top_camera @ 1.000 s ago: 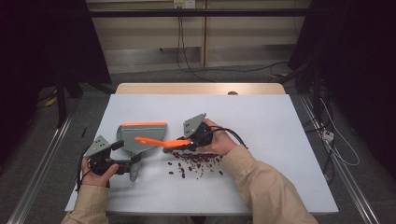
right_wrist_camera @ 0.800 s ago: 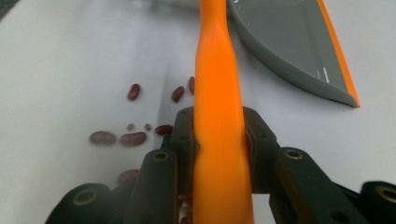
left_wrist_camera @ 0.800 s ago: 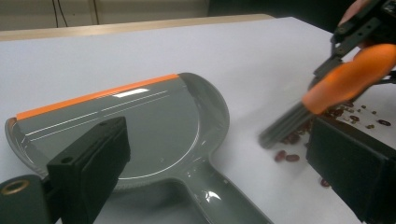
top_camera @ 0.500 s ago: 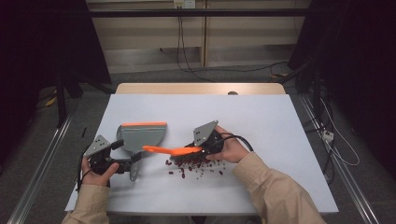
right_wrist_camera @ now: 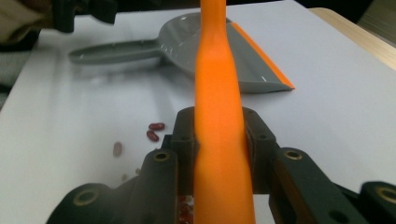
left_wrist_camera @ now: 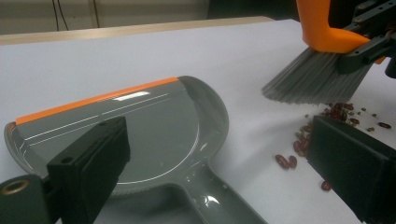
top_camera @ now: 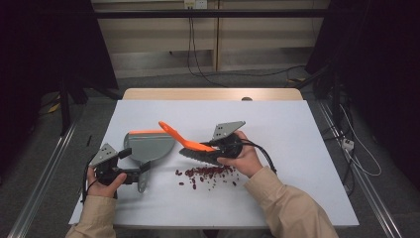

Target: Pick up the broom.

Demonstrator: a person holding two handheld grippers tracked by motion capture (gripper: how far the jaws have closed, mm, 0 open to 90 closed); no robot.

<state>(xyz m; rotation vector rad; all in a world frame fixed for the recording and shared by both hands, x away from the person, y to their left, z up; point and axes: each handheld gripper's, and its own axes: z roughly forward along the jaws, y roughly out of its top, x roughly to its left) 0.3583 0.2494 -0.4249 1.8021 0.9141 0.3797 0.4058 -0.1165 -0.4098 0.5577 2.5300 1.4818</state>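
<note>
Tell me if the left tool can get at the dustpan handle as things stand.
Probably yes. The left tool has its jaws spread to either side of the dustpan handle, with nothing between them and it. The brush and beans sit off to one side.

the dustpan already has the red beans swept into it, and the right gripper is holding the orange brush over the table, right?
Not quite. The dustpan is empty: the left gripper view shows its grey tray bare. The red beans lie loose on the table beside it, under the bristles, as the high view shows. The rest holds: the right gripper is clamped on the orange brush over the table.
</note>
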